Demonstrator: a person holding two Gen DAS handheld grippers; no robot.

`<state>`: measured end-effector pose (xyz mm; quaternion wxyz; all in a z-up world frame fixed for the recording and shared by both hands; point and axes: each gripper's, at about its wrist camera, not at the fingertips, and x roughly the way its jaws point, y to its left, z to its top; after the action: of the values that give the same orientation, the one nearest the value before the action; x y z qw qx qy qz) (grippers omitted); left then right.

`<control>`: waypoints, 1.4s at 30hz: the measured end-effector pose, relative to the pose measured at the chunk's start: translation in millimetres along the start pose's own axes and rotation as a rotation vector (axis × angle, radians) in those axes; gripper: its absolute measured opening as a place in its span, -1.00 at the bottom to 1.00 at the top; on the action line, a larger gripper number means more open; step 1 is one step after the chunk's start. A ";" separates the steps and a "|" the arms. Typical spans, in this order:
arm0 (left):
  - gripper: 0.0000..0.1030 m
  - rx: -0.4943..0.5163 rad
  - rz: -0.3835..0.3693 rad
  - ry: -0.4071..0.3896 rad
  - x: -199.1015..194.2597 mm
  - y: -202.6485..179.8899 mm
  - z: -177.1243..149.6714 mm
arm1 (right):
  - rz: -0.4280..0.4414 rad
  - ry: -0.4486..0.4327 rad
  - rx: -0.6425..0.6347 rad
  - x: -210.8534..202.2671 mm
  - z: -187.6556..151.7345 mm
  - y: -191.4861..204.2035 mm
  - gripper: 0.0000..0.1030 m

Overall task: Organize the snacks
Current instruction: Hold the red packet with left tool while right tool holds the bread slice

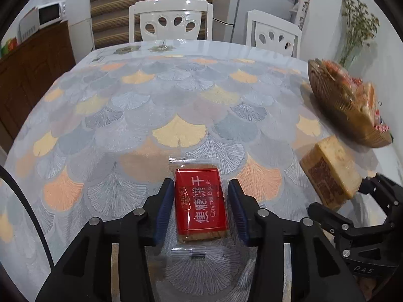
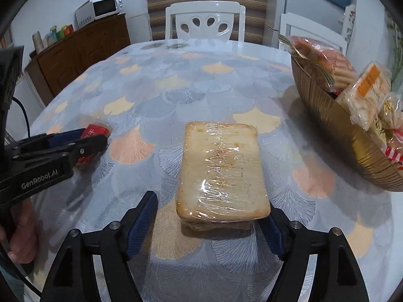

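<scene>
A red caramel biscuit packet [image 1: 200, 202] lies flat on the table between the fingers of my left gripper [image 1: 201, 207]; the jaws are open, with a small gap on each side. A plastic-wrapped stack of crackers [image 2: 221, 173] lies on the table between the fingers of my right gripper [image 2: 212, 216], which is open around its near end. The cracker stack also shows in the left wrist view [image 1: 330, 170]. A gold ribbed bowl [image 2: 327, 125] with several wrapped snacks stands at the right. The red packet [image 2: 94, 132] and left gripper [image 2: 73, 143] show in the right wrist view.
The table carries a fan-patterned cloth [image 1: 176, 95]. Two white chairs [image 1: 171, 20] stand at its far side. A wooden sideboard [image 2: 83, 45] with a microwave [image 2: 105, 6] is at the far left. The bowl [image 1: 335, 103] sits near the right edge.
</scene>
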<state>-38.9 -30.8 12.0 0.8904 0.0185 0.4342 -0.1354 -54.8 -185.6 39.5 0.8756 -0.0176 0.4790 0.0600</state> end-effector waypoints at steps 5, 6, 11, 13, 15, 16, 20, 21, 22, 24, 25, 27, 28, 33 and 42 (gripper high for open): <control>-0.18 0.008 0.009 0.000 0.2 -2.1 -0.1 | 0.014 0.015 0.028 3.4 3.6 -4.3 0.55; -0.18 0.009 0.010 0.000 0.1 -2.3 -0.1 | 0.010 0.022 0.029 4.6 5.0 -3.2 0.60; -0.18 0.015 0.018 0.000 0.3 -2.9 -0.2 | -0.037 0.023 0.035 9.1 9.4 4.6 0.69; -0.18 0.016 0.019 0.000 0.4 -3.1 0.0 | -0.021 0.015 0.049 7.0 8.7 1.5 0.68; -0.18 0.016 0.019 0.000 0.5 -3.1 -0.1 | -0.025 0.001 0.064 5.1 7.7 -0.8 0.61; -0.18 0.016 0.019 0.000 0.6 -3.1 -0.1 | -0.031 -0.006 0.071 3.6 6.9 -2.1 0.53; -0.18 0.015 0.018 -0.001 0.6 -3.7 -0.2 | -0.059 -0.038 0.087 -2.0 4.9 -3.8 0.06; -0.18 0.016 0.019 -0.001 0.5 -3.8 -0.2 | -0.055 -0.042 0.086 -2.9 4.5 -3.7 0.05; -0.18 0.016 0.019 -0.001 0.6 -3.8 -0.1 | -0.056 -0.043 0.084 -3.2 4.5 -3.3 0.05; -0.18 0.016 0.019 -0.001 0.6 -3.3 -0.1 | -0.059 -0.045 0.080 -3.7 4.4 -2.9 0.04; -0.18 0.015 0.018 -0.001 0.6 -3.2 0.0 | -0.061 -0.045 0.077 -3.7 4.7 -2.6 0.04; -0.18 0.014 0.017 -0.001 0.6 -3.4 -0.2 | -0.063 -0.045 0.074 -3.6 4.7 -2.5 0.04; -0.18 0.014 0.017 -0.001 0.5 -3.5 -0.2 | -0.062 -0.045 0.074 -3.4 4.8 -3.3 0.04; -0.18 0.014 0.017 -0.001 0.3 -3.3 -0.1 | -0.062 -0.045 0.073 -2.9 5.1 -3.7 0.04; -0.18 0.010 0.014 -0.001 0.2 -4.1 -0.1 | -0.063 -0.045 0.071 -2.0 5.4 -3.9 0.04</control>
<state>-40.0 -34.8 12.2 0.8915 0.0260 0.4327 -0.1315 -50.9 -189.2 44.0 0.8877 -0.0002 0.4601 0.0157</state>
